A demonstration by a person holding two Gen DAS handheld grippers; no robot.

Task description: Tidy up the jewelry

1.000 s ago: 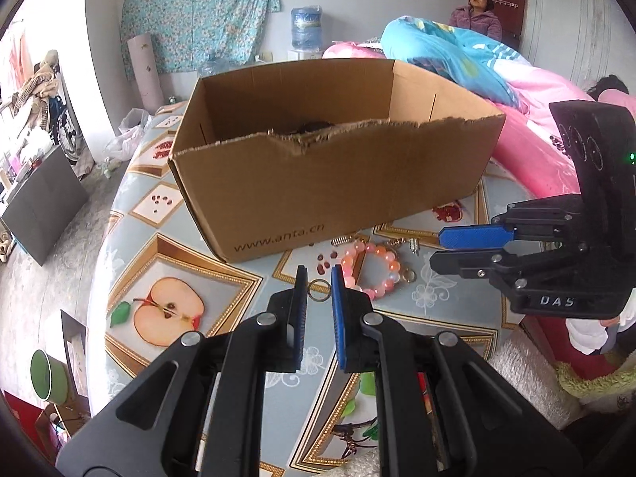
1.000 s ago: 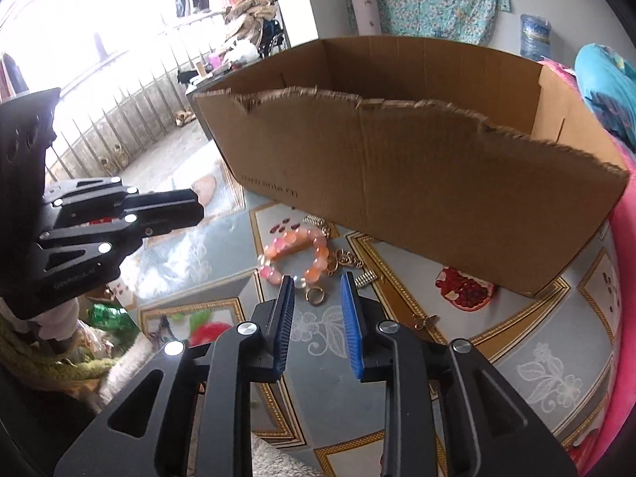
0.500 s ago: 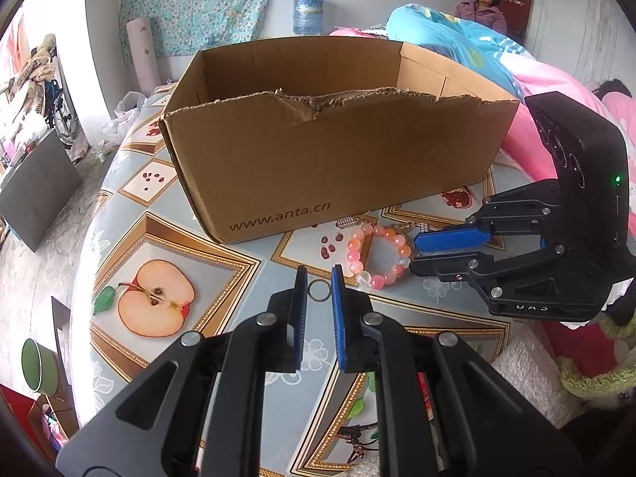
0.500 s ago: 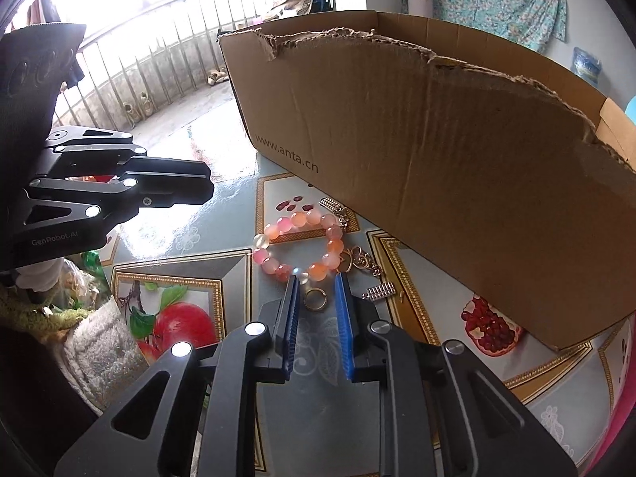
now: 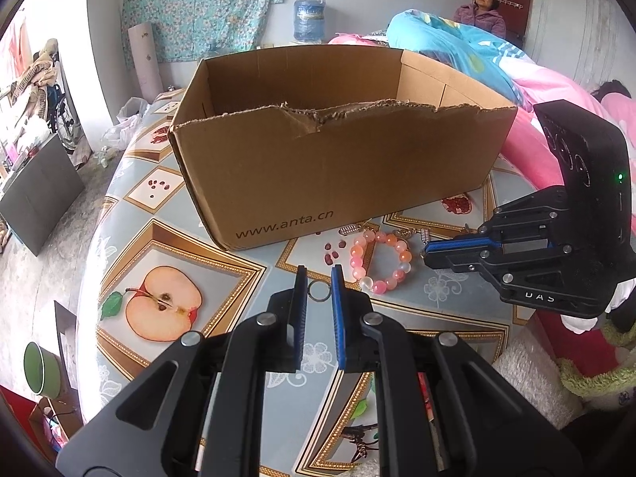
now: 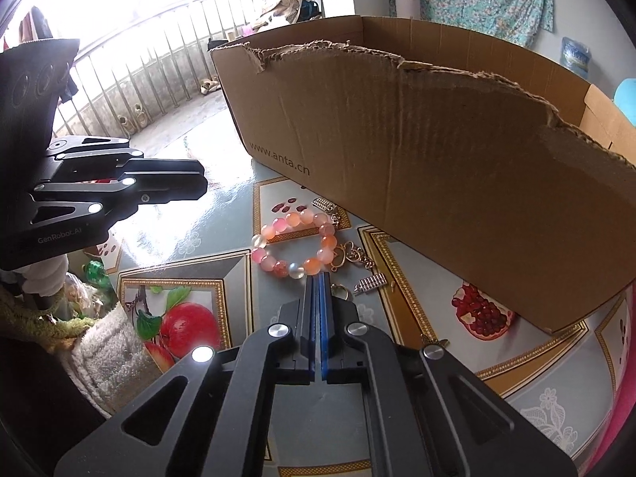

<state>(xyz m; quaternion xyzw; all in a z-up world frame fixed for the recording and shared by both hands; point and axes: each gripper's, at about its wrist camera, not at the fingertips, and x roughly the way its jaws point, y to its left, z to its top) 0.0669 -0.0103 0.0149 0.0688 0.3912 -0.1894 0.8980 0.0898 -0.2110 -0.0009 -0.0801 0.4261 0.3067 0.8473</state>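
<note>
Jewelry lies loose on the table (image 5: 222, 278), in front of the box (image 5: 338, 183), and none of it is held by either tool.

The left gripper (image 5: 319, 272) hovers with its jaws a little apart and empty. The ring (image 5: 319, 291) shows through their gap, but it lies flat on the cloth beyond the tips. It is thin and the cloth looks glossy, so a pinch from above would likely skid it away rather than catch it.

Right of the ring is the bracelet (image 5: 379, 260), with small charms (image 5: 413, 233) at its far side, close to the box wall. Those charms look linked to the beads, so lifting one piece may drag the rest.

The right gripper (image 5: 424, 247) is clenched, its tips just beside the bracelet, and nothing shows between the pads. Its own view puts the ring beside the tips, not in them. My worry is a missed grab: a lift now probably comes up empty, or nudges the beads sideways. The box's torn rim could also snag anything carried over it.
</note>
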